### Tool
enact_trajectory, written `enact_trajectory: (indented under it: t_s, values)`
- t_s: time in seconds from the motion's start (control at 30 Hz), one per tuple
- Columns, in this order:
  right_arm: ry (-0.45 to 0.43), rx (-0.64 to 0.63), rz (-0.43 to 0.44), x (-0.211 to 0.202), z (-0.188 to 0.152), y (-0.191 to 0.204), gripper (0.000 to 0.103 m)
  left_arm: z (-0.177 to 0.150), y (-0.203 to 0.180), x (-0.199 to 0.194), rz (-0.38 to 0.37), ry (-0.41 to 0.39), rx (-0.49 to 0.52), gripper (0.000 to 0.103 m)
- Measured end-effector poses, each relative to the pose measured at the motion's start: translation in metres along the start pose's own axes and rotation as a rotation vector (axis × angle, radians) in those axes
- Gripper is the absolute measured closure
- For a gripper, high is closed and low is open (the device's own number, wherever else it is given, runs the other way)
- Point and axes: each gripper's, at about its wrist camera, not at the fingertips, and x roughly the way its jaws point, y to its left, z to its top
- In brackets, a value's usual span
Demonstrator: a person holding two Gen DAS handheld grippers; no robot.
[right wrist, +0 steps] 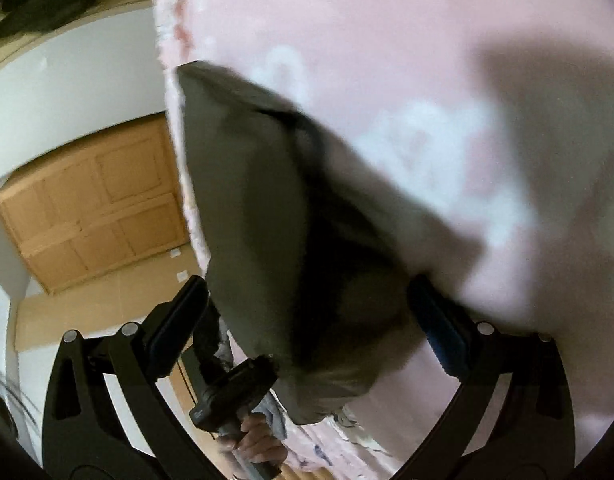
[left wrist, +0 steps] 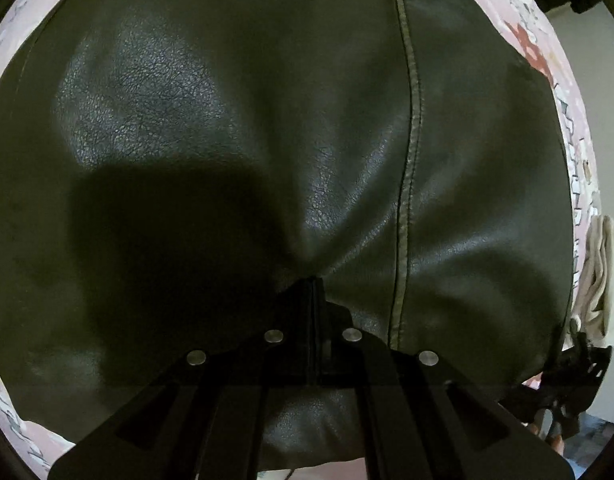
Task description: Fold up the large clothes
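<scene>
A dark olive leather garment [left wrist: 235, 128] with a stitched seam fills the left wrist view and lies on a pink patterned bedsheet [left wrist: 547, 52]. My left gripper [left wrist: 315, 282] points steeply down and is shut on a pinch of the leather, with creases fanning out from the grip. In the blurred right wrist view, my right gripper [right wrist: 307, 316] stands wide open. A fold of the same garment [right wrist: 259, 208] hangs between its fingers [right wrist: 179, 312]; whether the pads touch it I cannot tell. Below it, a hand [right wrist: 255, 444] holds the other gripper's handle.
A cream cloth [left wrist: 599, 280] lies at the bed's right edge. The right gripper's black frame [left wrist: 567, 372] shows at the lower right of the left wrist view. A wooden panelled door [right wrist: 95, 200] and white wall [right wrist: 67, 92] stand beyond the bed.
</scene>
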Motion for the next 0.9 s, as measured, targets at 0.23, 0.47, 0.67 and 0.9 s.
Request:
enact_trajectory:
  t_s: [0.23, 0.47, 0.67, 0.9]
  values:
    - [0.059, -0.172, -0.208, 0.038, 0.003, 0.022, 0.005, -0.007, 0.009, -0.007, 0.000, -0.018, -0.010, 0.102]
    - [-0.015, -0.290, -0.291, 0.034, -0.020, 0.028, 0.043, -0.020, -0.006, -0.044, -0.075, -0.077, -0.007, 0.102]
    - [0.019, -0.287, -0.249, 0.023, -0.028, 0.031, 0.067, -0.010, -0.026, -0.049, -0.080, -0.090, 0.027, 0.102]
    - [0.021, -0.368, -0.287, 0.016, -0.038, 0.050, 0.078, 0.025, 0.001, 0.004, -0.212, 0.057, -0.156, 0.102]
